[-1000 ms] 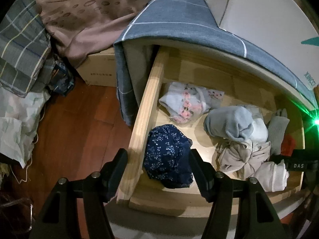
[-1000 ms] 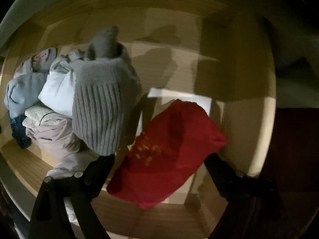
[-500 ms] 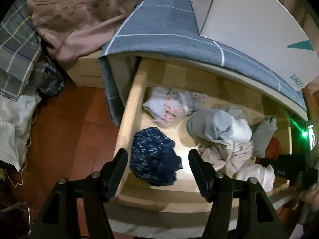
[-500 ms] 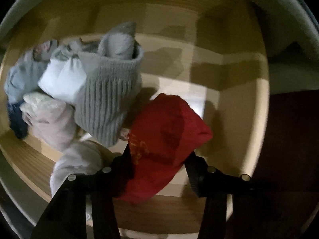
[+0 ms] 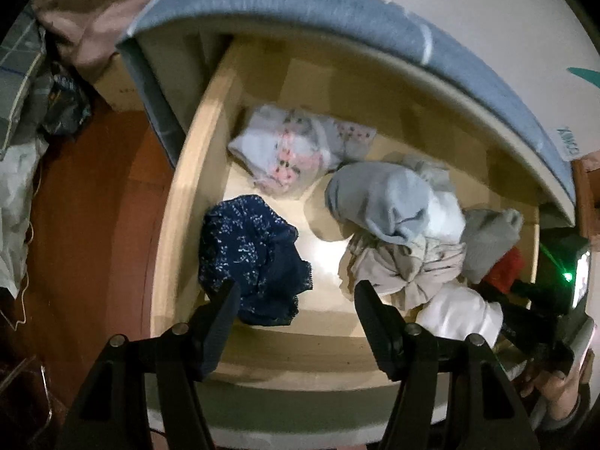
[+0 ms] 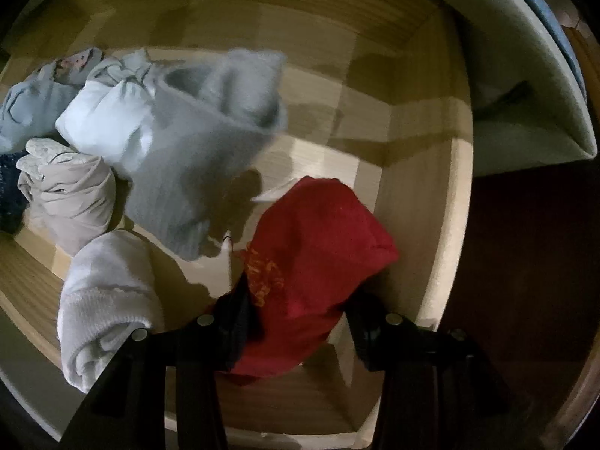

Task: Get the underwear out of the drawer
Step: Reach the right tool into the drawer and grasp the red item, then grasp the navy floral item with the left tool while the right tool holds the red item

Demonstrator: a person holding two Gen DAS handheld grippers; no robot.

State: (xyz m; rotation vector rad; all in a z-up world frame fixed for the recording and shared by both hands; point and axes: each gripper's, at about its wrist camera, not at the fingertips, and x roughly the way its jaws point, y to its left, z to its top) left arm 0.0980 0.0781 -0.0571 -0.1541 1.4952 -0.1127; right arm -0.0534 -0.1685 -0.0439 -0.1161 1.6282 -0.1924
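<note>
The wooden drawer (image 5: 180,195) stands pulled out with several bundled garments in it. My left gripper (image 5: 296,288) hangs open above its front left part, its left finger over the navy floral underwear (image 5: 251,251), with nothing between the pads. My right gripper (image 6: 300,300) is shut on the red underwear (image 6: 315,247) at the drawer's right end (image 6: 420,225); the cloth bulges out past the fingers. The same red piece (image 5: 504,268) shows at the far right of the left wrist view. A grey ribbed sock (image 6: 195,172) leans just left of it.
White floral (image 5: 288,146), light blue (image 5: 378,195), beige (image 5: 405,270) and white (image 6: 108,300) bundles fill the drawer's middle. A blue-grey checked cloth (image 5: 300,3) drapes over the cabinet top under a white box (image 5: 487,37). Left are red-brown floor (image 5: 93,225), a carton (image 5: 112,82) and heaped fabric (image 5: 18,75).
My right gripper has closed on the red underwear, which now sits bunched between its fingers. The left gripper stayed open and shifted closer over the drawer's front left.
</note>
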